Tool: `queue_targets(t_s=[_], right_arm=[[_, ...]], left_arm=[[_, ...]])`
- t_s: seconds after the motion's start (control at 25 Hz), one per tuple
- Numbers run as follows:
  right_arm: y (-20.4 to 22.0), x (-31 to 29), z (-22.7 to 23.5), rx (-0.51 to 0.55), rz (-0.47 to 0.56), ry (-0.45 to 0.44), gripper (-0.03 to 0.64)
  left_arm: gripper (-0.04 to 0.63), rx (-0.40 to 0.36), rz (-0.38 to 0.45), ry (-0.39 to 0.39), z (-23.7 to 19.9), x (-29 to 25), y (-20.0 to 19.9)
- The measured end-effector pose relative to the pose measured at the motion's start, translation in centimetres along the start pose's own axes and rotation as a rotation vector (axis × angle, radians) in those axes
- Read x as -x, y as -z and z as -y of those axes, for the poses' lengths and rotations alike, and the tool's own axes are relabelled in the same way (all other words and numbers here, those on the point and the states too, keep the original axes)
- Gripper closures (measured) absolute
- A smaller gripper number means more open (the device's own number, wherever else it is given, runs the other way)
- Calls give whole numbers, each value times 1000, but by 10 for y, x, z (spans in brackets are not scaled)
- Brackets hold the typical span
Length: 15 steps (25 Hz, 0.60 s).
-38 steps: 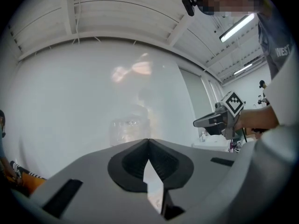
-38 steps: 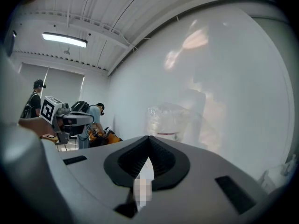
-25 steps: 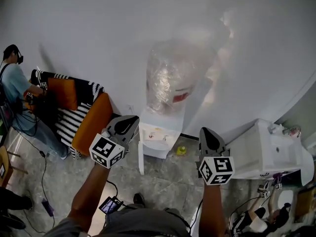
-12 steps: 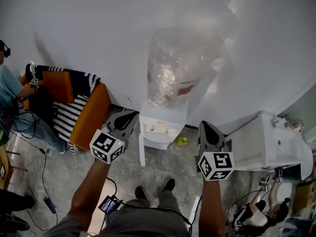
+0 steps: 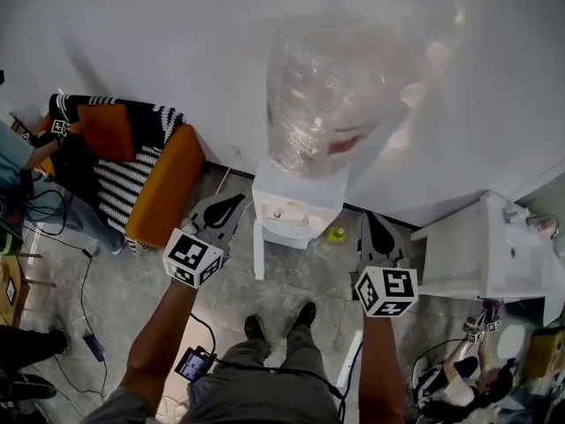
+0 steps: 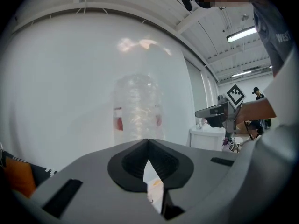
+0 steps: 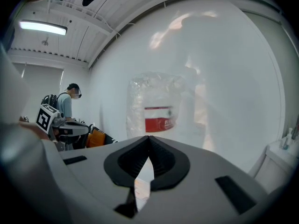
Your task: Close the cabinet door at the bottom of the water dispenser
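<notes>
Cabinet door (image 5: 259, 253) not yet closed — it stands swung out at the foot of the water dispenser (image 5: 298, 203). Left gripper (image 5: 231, 203) hovers near it, right gripper (image 5: 371, 223) well apart — fingers of both together, empty.

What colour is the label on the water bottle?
The label is red; the right gripper view shows it best.

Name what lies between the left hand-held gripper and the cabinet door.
Head view: only bare floor between the left hand-held gripper and the cabinet door.
</notes>
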State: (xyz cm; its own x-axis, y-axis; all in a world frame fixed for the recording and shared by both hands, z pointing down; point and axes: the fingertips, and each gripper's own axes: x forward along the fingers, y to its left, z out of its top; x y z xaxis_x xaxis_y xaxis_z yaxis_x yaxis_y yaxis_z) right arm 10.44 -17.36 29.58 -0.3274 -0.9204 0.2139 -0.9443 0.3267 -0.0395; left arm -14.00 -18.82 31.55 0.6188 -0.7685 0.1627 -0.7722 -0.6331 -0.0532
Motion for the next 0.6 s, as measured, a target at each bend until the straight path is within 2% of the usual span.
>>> queue_targets(t_s=[0.36, 0.6], right_arm=[[63, -23, 20, -24, -41, 32, 589], [115, -36, 26, -51, -88, 43, 589]], left_arm=[[580, 10, -95, 5, 5, -19, 76], [580, 45, -165, -2, 6, -26, 139]])
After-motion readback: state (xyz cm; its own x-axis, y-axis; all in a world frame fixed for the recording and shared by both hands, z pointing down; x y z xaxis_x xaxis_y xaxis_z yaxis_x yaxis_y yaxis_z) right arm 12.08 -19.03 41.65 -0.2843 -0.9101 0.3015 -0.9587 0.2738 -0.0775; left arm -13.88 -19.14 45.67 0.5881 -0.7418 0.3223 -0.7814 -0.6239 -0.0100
